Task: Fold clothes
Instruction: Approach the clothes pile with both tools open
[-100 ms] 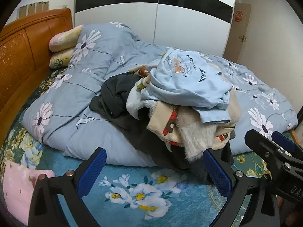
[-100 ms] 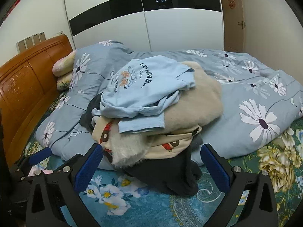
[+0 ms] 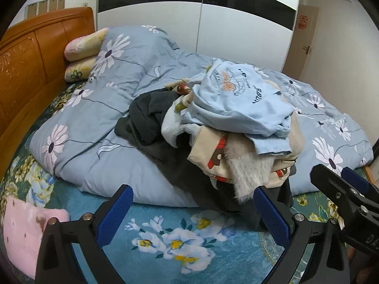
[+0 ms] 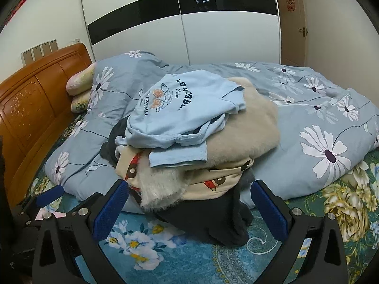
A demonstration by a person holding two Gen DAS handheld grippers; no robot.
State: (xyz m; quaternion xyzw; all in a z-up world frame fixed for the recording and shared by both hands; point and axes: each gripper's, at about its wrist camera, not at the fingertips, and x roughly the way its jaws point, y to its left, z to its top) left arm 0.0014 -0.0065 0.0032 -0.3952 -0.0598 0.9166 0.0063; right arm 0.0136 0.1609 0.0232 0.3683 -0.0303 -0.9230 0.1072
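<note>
Here the bed (image 4: pixel 165 262) carries a grey-blue flowered quilt (image 4: pixel 319 127), and on the quilt's near edge sits the heap of clothes (image 4: pixel 189 146), with a light blue shirt (image 4: pixel 180 111) on top and a dark garment (image 4: pixel 213 220) hanging down onto the sheet. The left gripper (image 3: pixel 193 213) and right gripper (image 4: pixel 189 203) both hover before the heap with jaws spread wide, grasping nothing. A pink cloth (image 3: pixel 23 232) lies apart at the left.
</note>
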